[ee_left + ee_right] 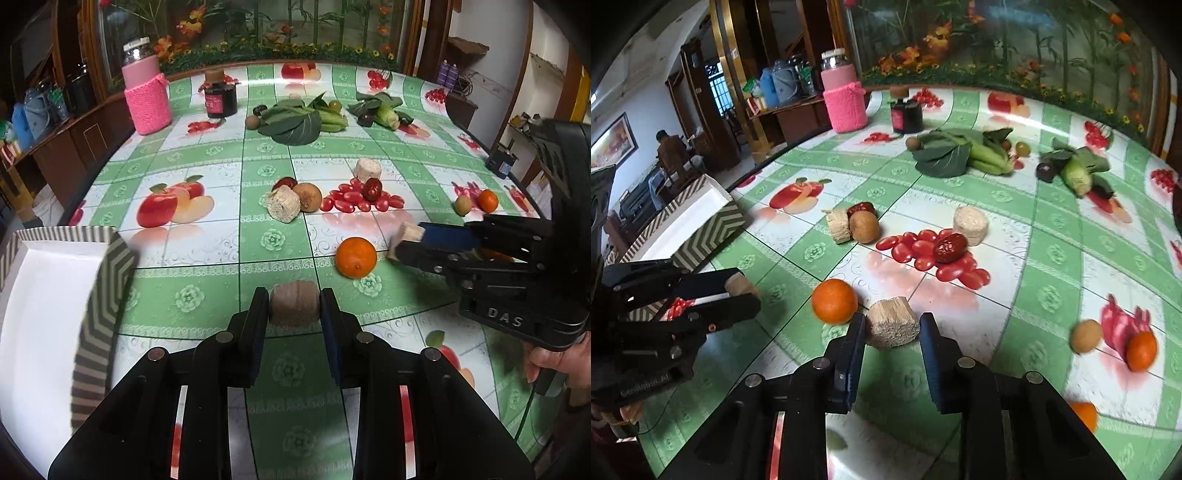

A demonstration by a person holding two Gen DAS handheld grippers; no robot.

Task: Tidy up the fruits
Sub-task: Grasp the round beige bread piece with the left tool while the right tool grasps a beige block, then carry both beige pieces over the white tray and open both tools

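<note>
- Pinched between the fingers of my left gripper [294, 308] sits a small brown, rough-skinned round fruit [294, 309], held clear above the tablecloth [207, 236]; both pads press its sides.
- On the other side, my right gripper [892, 328] has its jaws drawn in around a pale, fibrous cylindrical chunk [893, 323] with a ragged, splintery end. The left pad seems to touch it, a sliver of gap shows at the right pad, so I cannot tell whether the grip is firm.
- Just left of that chunk lies a smooth, glossy orange [834, 301], resting on the cloth.
- Farther back, two more fibrous chunks [837, 225] [970, 224], a tan round fruit [864, 227] and two wrinkled red dates [950, 246] [862, 208] lie loose on the cloth.
- At the right edge a second tan fruit [1086, 335] lies touching a small orange [1142, 350].
- A cardboard box [110, 280] with a grey chevron pattern and white inside stands on the table's left, just beside my left gripper.
- Leafy greens [295, 120] and a corn cob [388, 116] lie at the far side, near a pink knitted bottle sleeve [147, 105].
- The cloth is shiny plastic, green checks with printed fruit.
</note>
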